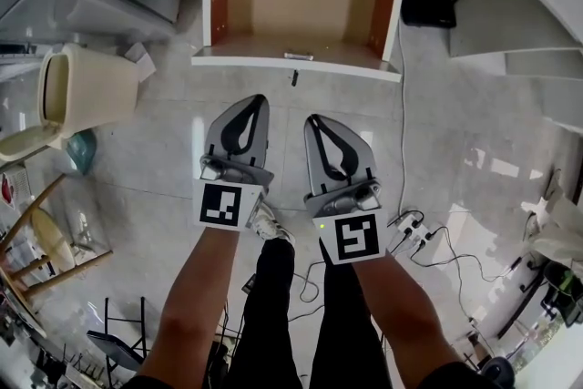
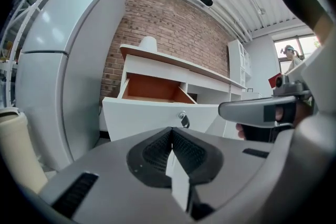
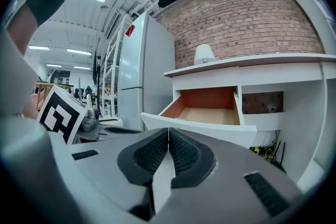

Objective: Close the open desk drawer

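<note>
The white desk drawer (image 1: 296,61) stands pulled out, its orange-brown inside empty; a small metal key hangs from its front (image 1: 297,56). In the left gripper view the drawer front (image 2: 157,115) faces me with the key (image 2: 184,119) at its middle. In the right gripper view the drawer (image 3: 210,113) shows from the side under the desk top. My left gripper (image 1: 256,100) and right gripper (image 1: 312,119) hover side by side short of the drawer front, both shut with nothing between the jaws. Neither touches the drawer.
A grey fridge (image 2: 58,60) stands left of the desk. A beige bin (image 1: 86,87) sits on the tiled floor at left. A power strip with cables (image 1: 414,232) lies at right, and a black router (image 1: 428,0) sits beside the desk.
</note>
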### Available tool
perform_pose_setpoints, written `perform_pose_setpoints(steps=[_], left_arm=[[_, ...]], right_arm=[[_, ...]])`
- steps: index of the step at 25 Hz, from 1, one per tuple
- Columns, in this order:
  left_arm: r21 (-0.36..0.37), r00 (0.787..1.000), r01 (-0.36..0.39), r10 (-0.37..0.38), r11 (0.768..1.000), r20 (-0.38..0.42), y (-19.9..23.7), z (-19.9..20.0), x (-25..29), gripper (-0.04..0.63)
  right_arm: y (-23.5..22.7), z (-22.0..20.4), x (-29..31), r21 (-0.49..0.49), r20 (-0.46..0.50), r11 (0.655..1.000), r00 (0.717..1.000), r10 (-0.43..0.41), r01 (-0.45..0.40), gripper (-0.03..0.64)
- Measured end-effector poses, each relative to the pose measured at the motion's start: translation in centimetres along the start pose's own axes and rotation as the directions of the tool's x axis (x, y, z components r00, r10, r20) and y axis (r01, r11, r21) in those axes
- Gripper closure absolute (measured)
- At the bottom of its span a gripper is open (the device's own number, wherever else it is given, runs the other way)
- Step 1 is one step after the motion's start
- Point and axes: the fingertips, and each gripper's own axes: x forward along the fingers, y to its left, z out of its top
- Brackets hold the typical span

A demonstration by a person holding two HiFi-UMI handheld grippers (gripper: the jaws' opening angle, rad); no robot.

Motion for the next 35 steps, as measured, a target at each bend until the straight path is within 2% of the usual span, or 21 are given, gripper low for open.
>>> perform_pose_setpoints(steps=[2,4,8,11,14,16,17,19,22,26,29,31,35], left_arm=[[-0.055,1.0,0.016,-0.015,0.998,0.003,-0.3,-0.5,0.2,0.588],[-0.159,1.0,0.022,-0.021,0.987,0.005,-0.3,-0.9,0.5,0.588],[-0.354,1.0,0.013,-0.005,0.935,0.024,0.8,-1.6,1.0,0.588],[-0.461,0.999,0.035,-0.012,0.887,0.053,1.7,-1.8,1.5,0.586],[-0.563,0.996,0.071,-0.033,0.824,0.077,2.0,-2.2,2.2,0.581],[-0.628,0.995,0.093,-0.044,0.773,0.093,2.2,-2.5,2.8,0.509],[-0.656,0.994,0.099,-0.045,0.749,0.099,2.4,-2.7,3.1,0.5],[-0.694,0.994,0.101,-0.039,0.713,0.104,2.9,-3.2,3.7,0.483],[-0.725,0.993,0.113,-0.058,0.679,0.101,3.2,-4.1,4.8,0.483],[-0.788,0.988,0.153,-0.09,0.597,0.124,2.8,-5.5,6.1,0.483],[-0.811,0.977,0.215,-0.114,0.544,0.183,3.0,-5.2,6.7,0.479],[-0.811,0.969,0.248,-0.139,0.529,0.205,2.7,-5.0,7.2,0.46],[-0.812,0.968,0.252,-0.153,0.526,0.2,2.3,-5.0,8.2,0.448]], right_arm=[[0.0,-0.3,-0.2,0.02,-0.002,1.0,1.0,-0.006,0.006,0.589],[0.0,-0.5,-0.3,0.036,-0.007,0.999,1.0,-0.007,0.007,0.589],[0.3,-1.2,-0.5,0.038,-0.024,0.999,1.0,-0.002,0.002,0.589],[0.2,-1.5,-0.1,0.038,-0.027,0.999,1.0,-0.011,0.012,0.589],[-0.1,-1.6,0.1,0.057,-0.019,0.998,0.999,-0.031,0.032,0.589],[-0.2,-1.7,0.3,0.066,-0.018,0.997,0.999,-0.035,0.037,0.589],[-0.3,-1.7,0.4,0.067,-0.019,0.997,0.999,-0.037,0.038,0.589],[-0.5,-1.7,0.4,0.068,-0.018,0.997,0.999,-0.043,0.044,0.589],[-1.1,-2.1,0.6,0.08,-0.03,0.995,0.998,-0.056,0.058,0.589],[-1.9,-1.5,0.9,0.091,-0.014,0.993,0.997,-0.079,0.08,0.589],[-1.6,-1.0,1.4,0.115,0.005,0.989,0.996,-0.091,0.09,0.589],[-1.5,-1.1,1.5,0.121,0.001,0.988,0.996,-0.093,0.092,0.589],[-2.3,-1.0,1.4,0.121,0.007,0.987,0.994,-0.105,0.103,0.589]])
